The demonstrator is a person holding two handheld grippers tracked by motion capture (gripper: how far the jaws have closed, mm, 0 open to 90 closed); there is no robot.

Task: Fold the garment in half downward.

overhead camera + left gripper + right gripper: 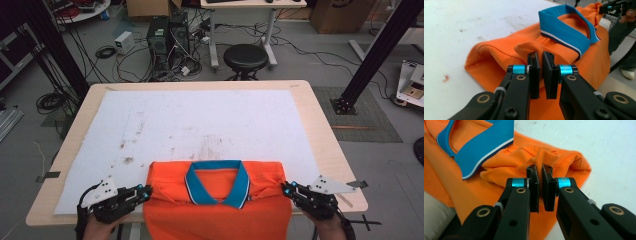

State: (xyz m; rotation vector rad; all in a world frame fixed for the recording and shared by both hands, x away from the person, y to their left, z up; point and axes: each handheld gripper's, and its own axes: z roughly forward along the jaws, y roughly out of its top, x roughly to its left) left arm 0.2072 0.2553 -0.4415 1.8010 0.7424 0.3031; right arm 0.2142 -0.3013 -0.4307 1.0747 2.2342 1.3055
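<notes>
An orange polo shirt (215,212) with a blue collar (218,186) lies at the table's near edge, its lower part hanging over the edge. My left gripper (145,192) is shut on a pinch of cloth at the shirt's left shoulder. In the left gripper view the left gripper (541,57) has its jaws nearly together with a fold of the shirt (529,48) caught at the tips. My right gripper (286,189) is shut on the right shoulder. In the right gripper view a peak of the shirt (546,155) rises between the tips of the right gripper (539,170).
A stained white sheet (200,120) covers most of the wooden table (325,135). Beyond the far edge stand a black stool (245,57), computer towers (167,37) and floor cables. Black frame posts (372,50) flank the table.
</notes>
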